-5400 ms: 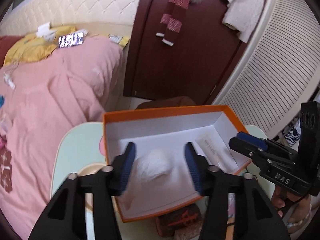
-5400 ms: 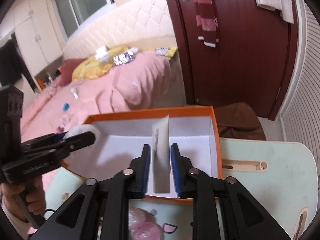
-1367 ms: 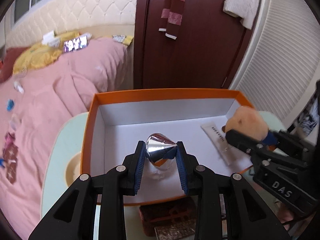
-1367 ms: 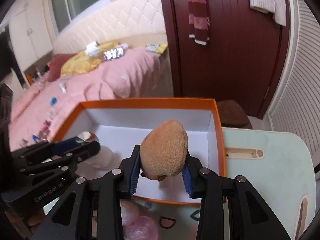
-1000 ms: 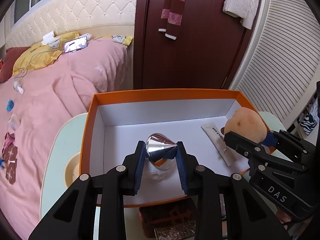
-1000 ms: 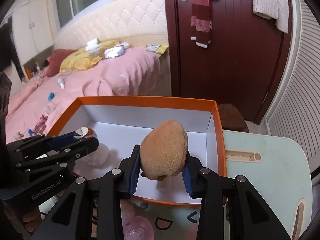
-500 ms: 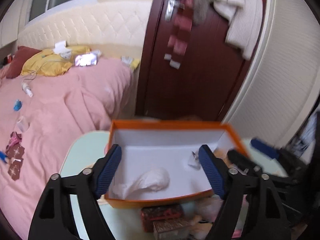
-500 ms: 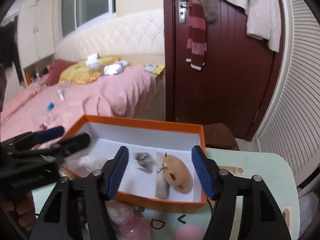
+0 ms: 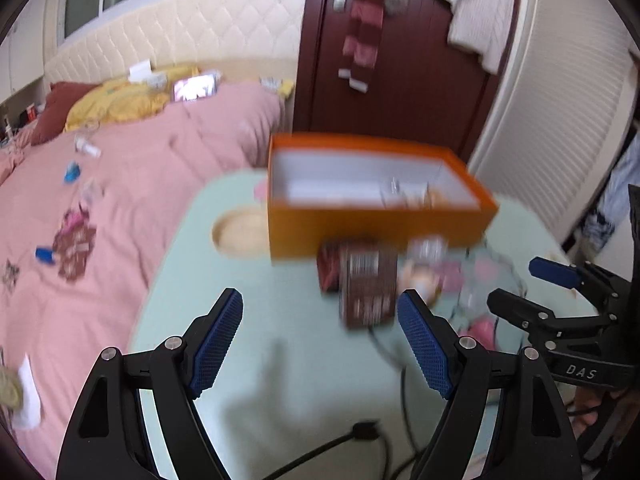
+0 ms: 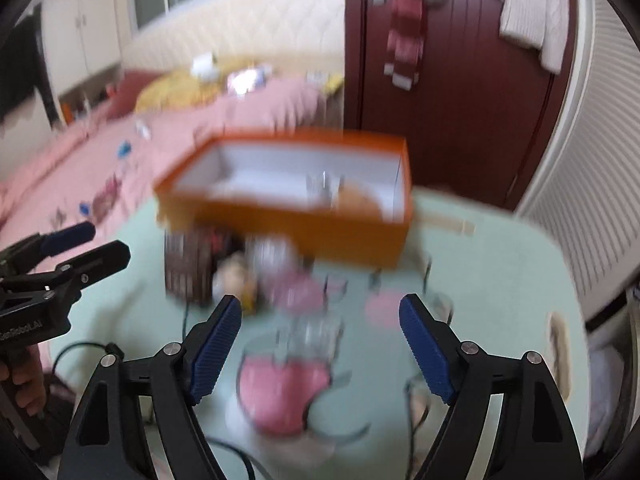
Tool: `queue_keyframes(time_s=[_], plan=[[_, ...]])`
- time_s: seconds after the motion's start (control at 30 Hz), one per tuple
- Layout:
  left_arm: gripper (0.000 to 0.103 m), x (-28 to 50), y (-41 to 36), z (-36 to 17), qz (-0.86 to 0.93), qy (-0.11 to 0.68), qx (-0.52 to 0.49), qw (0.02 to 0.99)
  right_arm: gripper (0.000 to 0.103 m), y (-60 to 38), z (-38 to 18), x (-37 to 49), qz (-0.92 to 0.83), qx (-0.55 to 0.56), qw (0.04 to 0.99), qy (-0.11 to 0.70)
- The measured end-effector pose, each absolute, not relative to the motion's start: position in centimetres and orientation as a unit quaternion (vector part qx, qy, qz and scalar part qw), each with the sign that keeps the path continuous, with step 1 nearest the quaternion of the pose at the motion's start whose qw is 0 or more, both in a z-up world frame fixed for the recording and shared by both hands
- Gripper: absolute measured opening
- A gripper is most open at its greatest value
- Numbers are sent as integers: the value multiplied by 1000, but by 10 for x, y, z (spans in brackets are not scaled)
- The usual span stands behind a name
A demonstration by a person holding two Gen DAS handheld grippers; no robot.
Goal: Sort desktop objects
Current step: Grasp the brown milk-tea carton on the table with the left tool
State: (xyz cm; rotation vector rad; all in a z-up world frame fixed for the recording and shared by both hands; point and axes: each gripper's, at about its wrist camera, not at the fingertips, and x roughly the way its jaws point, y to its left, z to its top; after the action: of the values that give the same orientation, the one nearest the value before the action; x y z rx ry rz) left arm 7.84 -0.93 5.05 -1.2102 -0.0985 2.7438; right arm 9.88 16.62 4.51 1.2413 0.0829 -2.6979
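The orange box (image 9: 376, 232) stands at the far side of the mint-green table (image 9: 248, 360), blurred in both views. Inside it lie a tan plush toy (image 10: 356, 200) and a small silvery thing (image 10: 322, 184). A brown patterned box (image 9: 366, 288) stands in front of the orange box (image 10: 296, 236), with small pale and pink items (image 10: 296, 288) beside it. My left gripper (image 9: 318, 306) is open and empty over the table, short of the brown box. My right gripper (image 10: 320, 306) is opening, nothing between its fingers, above a pink printed patch (image 10: 280, 388).
A round wooden recess (image 9: 240, 234) sits in the table left of the orange box. A black cable (image 9: 340, 444) trails across the near tabletop. A pink bed (image 9: 100, 200) borders the table's left side. A dark red door (image 9: 400, 100) and slatted wardrobe (image 9: 560, 120) stand behind.
Both grippers let go: the silvery cone and the plush toy now lie in the orange box. Both grippers opened wide and drew back from the box toward the near table.
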Motion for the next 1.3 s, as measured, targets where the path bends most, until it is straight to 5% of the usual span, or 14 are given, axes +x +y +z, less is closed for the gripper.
queue_keyframes(time_s=[0.3, 0.47, 0.93, 1.3], plan=[[82, 79, -1, 6, 897, 1, -441, 32, 83, 164, 12, 111, -887, 455, 63, 39], [103, 78, 3, 4, 898, 2, -439, 34, 100, 171, 11, 107, -888, 454, 59, 31], [102, 80, -2, 9, 896, -16, -438, 67, 102, 169, -4, 106, -891, 448, 62, 31], [85, 44, 15, 42, 914, -12, -391, 104, 102, 168, -5, 104, -893, 445, 65, 30]])
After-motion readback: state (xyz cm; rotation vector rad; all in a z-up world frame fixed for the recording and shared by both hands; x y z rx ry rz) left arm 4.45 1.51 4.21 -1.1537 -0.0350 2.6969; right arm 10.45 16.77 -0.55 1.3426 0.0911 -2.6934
